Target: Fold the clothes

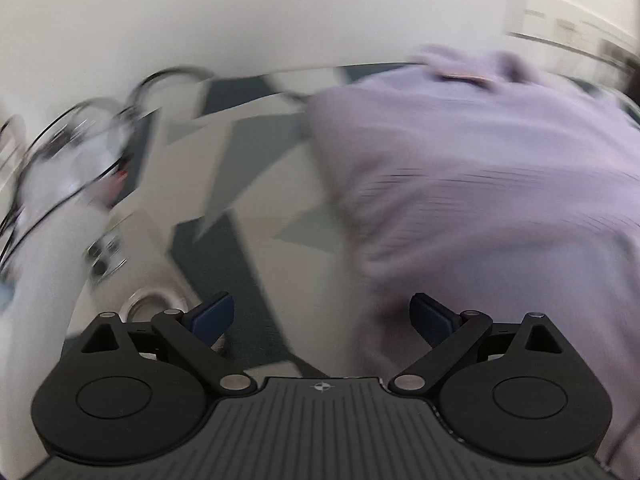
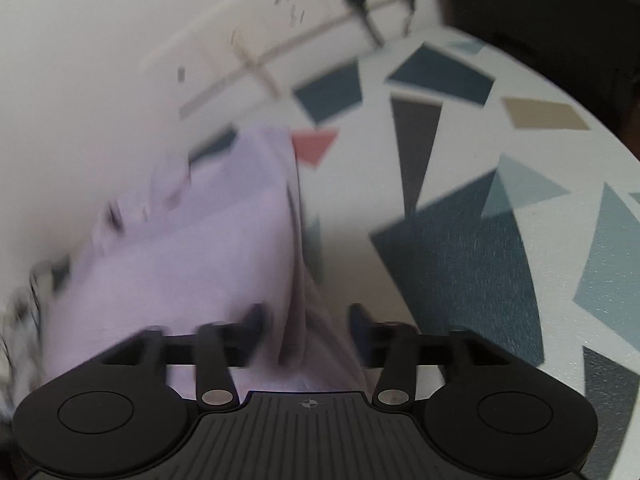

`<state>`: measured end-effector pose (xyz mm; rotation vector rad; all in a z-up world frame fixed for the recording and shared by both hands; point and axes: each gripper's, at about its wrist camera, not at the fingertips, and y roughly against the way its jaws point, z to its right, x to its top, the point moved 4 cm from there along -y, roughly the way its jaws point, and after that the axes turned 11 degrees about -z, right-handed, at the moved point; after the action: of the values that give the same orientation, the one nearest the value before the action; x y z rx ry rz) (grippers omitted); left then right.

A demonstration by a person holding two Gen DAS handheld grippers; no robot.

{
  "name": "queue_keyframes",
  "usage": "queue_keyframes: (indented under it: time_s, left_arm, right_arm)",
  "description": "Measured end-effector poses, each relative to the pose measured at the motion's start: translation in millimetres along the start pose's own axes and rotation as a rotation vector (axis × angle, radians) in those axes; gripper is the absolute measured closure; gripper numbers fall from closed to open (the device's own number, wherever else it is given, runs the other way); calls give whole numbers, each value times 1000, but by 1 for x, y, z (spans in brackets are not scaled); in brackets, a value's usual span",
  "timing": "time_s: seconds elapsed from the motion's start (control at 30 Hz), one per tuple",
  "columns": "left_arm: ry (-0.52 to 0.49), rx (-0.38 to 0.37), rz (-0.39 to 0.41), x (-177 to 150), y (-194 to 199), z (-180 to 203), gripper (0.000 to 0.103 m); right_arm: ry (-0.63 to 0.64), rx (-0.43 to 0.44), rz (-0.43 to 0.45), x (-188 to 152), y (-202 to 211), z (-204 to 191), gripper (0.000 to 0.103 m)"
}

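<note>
Lilac garment (image 1: 480,184) lies on the patterned surface (image 2: 500,240), its folded edge running up the middle of the right wrist view. Left gripper (image 1: 322,320): fingers spread wide, nothing between them; the garment sits ahead and to the right of them. Right gripper (image 2: 306,320): fingers parted, a ridge of the garment's edge between them, pads not pressing on it. Both views are blurred. White wall (image 1: 280,12) behind the surface.

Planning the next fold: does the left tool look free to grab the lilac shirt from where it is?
Probably yes. The left tool is open and empty, and the lilac shirt lies right ahead of it on the patterned table with nothing between.
</note>
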<state>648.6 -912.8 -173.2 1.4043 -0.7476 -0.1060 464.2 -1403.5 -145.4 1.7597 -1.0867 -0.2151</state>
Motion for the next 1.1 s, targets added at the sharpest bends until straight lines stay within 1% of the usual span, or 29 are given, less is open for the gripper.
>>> queue_keyframes:
  time_s: [0.03,0.1,0.13,0.17,0.2,0.3,0.33,0.4,0.43,0.47,0.5,0.53,0.57,0.6,0.67,0.73,0.8,0.83,0.9,0.93,1.0,1.03,1.07,1.1]
  left_arm:
    - [5,-67,2,3,9,-2,6]
    - [14,-201,7,9,26,-7,6]
    - [57,-211,22,20,24,-13,6]
    - [110,-208,41,33,19,-20,6]
    - [162,-205,59,46,14,-27,6]
    - [319,-194,115,84,0,-50,8]
    - [337,-175,107,94,-13,-50,10]
    - [354,-146,77,108,-39,-47,26]
    - [361,-141,63,114,-49,-47,30]
    - [369,-137,48,119,-60,-46,43]
    - [386,-167,52,122,-65,-47,63]
    - [402,-195,59,122,-67,-48,74]
    - [418,-221,65,122,-68,-49,81]
    - [434,-247,71,121,-69,-49,88]
    - [436,-248,102,121,-64,-49,93]
    - [474,-251,164,120,-51,-54,95]
    - [509,-252,241,118,-38,-61,95]
    - [512,-241,264,118,-35,-61,95]
    - [530,-217,247,117,-47,-64,95]
    - [541,-205,236,116,-53,-65,95]
    - [568,-188,209,115,-71,-68,94]
    - [560,-181,208,115,-75,-67,93]
    - [547,-173,211,115,-77,-65,87]
    - [529,-141,198,118,-75,-64,72]
  right_arm:
    - [-33,21,42,5,2,1,43]
    - [-100,62,123,16,6,2,40]
    - [-127,87,139,23,4,0,38]
    - [-147,111,142,31,-3,-2,37]
    - [-151,114,141,37,-9,-6,37]
    - [-127,56,132,51,-34,-17,37]
    - [-125,30,122,55,-42,-20,38]
    - [-137,-11,94,60,-58,-22,50]
    - [-142,-20,79,60,-62,-23,67]
    - [-145,-32,80,58,-62,-26,80]
    - [-140,-48,97,57,-60,-27,83]
    - [-125,-51,120,55,-57,-30,86]
    - [-105,-46,137,53,-54,-33,91]
    - [-86,-52,148,53,-52,-36,91]
    - [-47,-72,169,51,-45,-44,92]
    - [-16,-85,199,52,-37,-55,93]
    - [18,-66,261,56,-23,-67,93]
    - [44,-66,287,60,-20,-73,93]
    - [87,-82,301,72,-25,-81,93]
    - [90,-92,292,78,-33,-80,93]
    - [64,-102,248,90,-59,-73,93]
    - [57,-122,220,94,-73,-70,93]
    - [51,-139,192,96,-87,-65,92]
    - [46,-156,164,98,-100,-61,90]
